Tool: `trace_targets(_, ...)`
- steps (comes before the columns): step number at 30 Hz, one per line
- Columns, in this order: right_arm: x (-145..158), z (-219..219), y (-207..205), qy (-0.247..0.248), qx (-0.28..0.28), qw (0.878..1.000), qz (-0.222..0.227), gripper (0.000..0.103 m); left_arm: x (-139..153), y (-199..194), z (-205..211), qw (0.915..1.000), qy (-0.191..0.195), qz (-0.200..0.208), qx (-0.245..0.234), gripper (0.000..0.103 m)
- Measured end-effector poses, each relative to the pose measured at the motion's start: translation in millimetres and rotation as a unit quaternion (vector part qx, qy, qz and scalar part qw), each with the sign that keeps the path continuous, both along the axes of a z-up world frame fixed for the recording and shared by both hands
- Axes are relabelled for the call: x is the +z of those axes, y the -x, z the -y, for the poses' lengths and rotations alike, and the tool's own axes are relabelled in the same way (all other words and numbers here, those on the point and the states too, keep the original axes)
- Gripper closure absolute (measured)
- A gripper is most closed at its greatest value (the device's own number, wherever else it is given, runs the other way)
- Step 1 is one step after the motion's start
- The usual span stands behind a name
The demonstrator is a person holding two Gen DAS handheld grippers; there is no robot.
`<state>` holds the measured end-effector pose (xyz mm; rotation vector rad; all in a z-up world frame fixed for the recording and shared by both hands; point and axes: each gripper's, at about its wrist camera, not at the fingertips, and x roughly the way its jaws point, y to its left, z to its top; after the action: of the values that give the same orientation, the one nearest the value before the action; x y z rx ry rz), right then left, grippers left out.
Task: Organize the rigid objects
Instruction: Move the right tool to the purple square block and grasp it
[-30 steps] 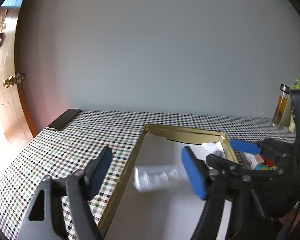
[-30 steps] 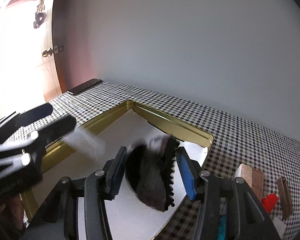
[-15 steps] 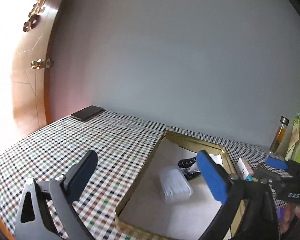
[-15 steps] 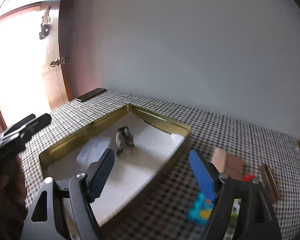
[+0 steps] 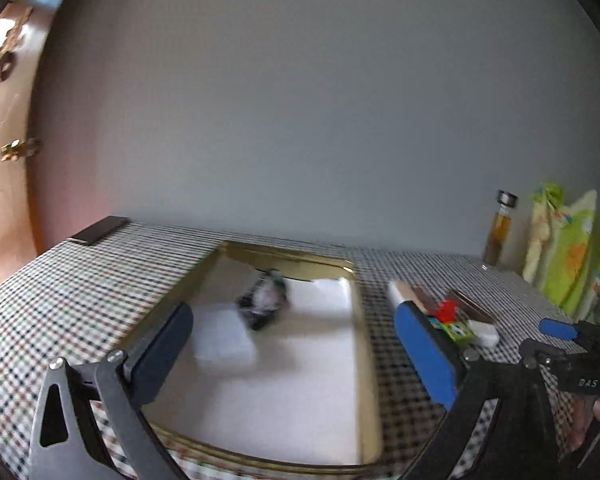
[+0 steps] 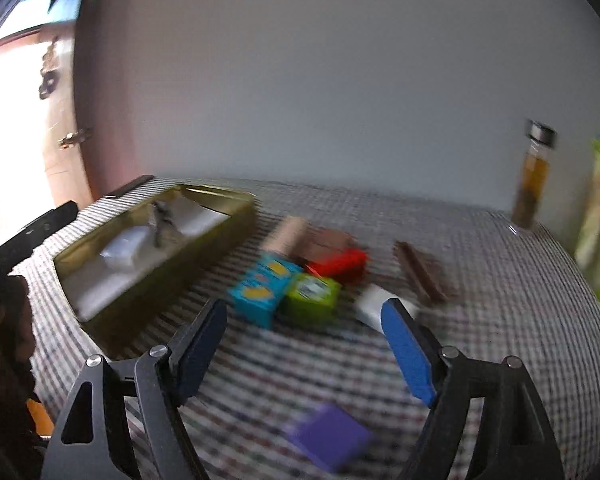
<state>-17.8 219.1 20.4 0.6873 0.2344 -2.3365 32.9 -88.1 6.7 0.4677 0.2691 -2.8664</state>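
Left gripper (image 5: pixel 292 344): fingers spread as wide as they go and opening, nothing gripped, hovering over the shallow gold-rimmed metal tray (image 5: pixel 366 344) with its white lining. Inside the tray lie a white rectangular packet (image 5: pixel 224 336) and, towards its far end, a blurred black-and-white object (image 5: pixel 264 300). Right gripper (image 6: pixel 304 344): fingers parted, empty, above the checked tabletop (image 6: pixel 500 320). Just beyond them sit a blue box (image 6: pixel 262 286), a green box (image 6: pixel 312 296), a red block (image 6: pixel 338 266), a white block (image 6: pixel 374 300) and a brown bar (image 6: pixel 420 272), clustered mid-tabletop beside the tray. A purple flat piece (image 6: pixel 328 436) lies near the front edge. An amber glass bottle (image 6: pixel 534 184) stands at the far right edge.
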Motion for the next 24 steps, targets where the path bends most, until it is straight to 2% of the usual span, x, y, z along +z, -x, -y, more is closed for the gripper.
trace_targets(7, -22, -29, 5, -0.003, -0.025, 0.999, 0.026, 0.022, -5, 16, -39, 0.9987, 0.019, 0.02, -0.043, 0.001)
trace_targets(16, -34, -18, -4, -0.029, 0.01, 0.999, 0.029, 0.022, -13, 27, -69, 0.9959, 0.032, 0.047, -0.07, 0.001)
trace_targets(19, -45, -8, 0, -0.063, 0.026, 0.996, 0.058, 0.022, -16, 28, -70, 0.9956, 0.028, 0.052, -0.073, 0.001)
trace_targets(22, -53, 3, -2, -0.1, 0.039, 0.992, 0.066, 0.022, -18, 28, -71, 0.9952, 0.026, 0.058, -0.075, 0.001)
trace_targets(23, -57, 6, -2, -0.111, 0.041, 0.99, 0.073, 0.024, -18, 28, -71, 0.995, 0.024, 0.06, -0.076, 0.001)
trace_targets(24, -58, 6, -2, -0.103, 0.046, 0.99, 0.079, 0.032, -18, 27, -71, 0.995, 0.023, 0.06, -0.077, 0.001)
